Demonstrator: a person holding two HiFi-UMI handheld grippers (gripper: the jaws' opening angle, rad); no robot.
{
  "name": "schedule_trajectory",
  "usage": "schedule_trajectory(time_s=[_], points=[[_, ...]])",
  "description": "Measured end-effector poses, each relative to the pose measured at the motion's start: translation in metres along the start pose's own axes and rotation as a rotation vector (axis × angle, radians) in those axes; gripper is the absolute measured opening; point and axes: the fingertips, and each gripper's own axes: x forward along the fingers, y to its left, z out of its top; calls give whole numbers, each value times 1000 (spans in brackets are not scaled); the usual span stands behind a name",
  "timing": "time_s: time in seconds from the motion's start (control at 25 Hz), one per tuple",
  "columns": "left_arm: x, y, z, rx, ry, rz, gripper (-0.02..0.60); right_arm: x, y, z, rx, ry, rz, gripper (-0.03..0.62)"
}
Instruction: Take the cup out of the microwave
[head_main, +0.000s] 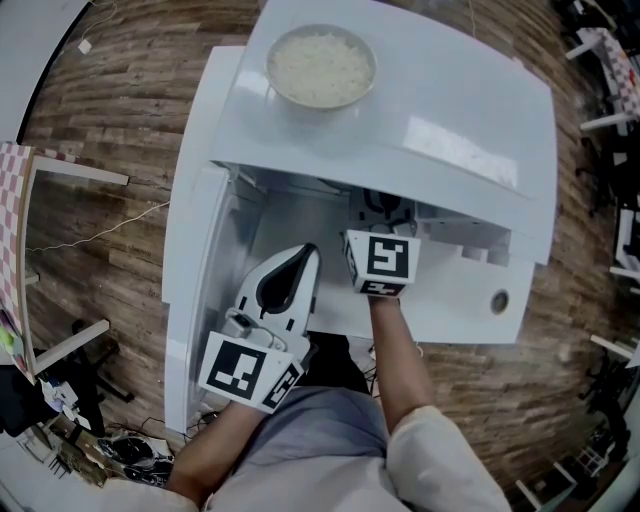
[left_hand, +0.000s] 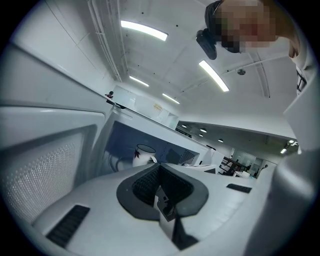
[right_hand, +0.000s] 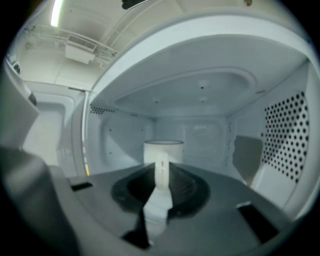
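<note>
A white cup (right_hand: 163, 149) stands upright in the middle of the white microwave's (head_main: 440, 120) cavity. Its handle faces me and sits between the jaws of my right gripper (right_hand: 162, 175), which are shut on it. In the head view that gripper (head_main: 384, 208) reaches in under the microwave's top, which hides the cup. My left gripper (head_main: 305, 255) hangs outside the opening beside the open door (head_main: 195, 300), its jaws together and empty. From the left gripper (left_hand: 159, 172) view the cup (left_hand: 144, 155) shows a red mark on its side.
A bowl of rice (head_main: 320, 65) sits on top of the microwave. The door swings out to the left. The cavity's right wall (right_hand: 287, 130) is perforated and close to the right gripper. A checkered table (head_main: 10, 200) stands on the wooden floor at the left.
</note>
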Motion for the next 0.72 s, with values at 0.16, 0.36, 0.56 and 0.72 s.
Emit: schedule_trajectory(time_s=[0.16, 0.36, 0.56, 0.72], points=[[1, -10, -3, 10, 7, -20, 14, -8, -3, 1, 6, -8, -4, 69], [1, -10, -2, 11, 0, -11, 15, -21, -8, 2, 7, 15, -14, 69], [1, -10, 0, 16, -7, -1, 14, -34, -7, 1, 2, -14, 4, 69], [0, -15, -3, 21, -2, -5, 15, -45, -6, -3, 14, -3, 4, 69]])
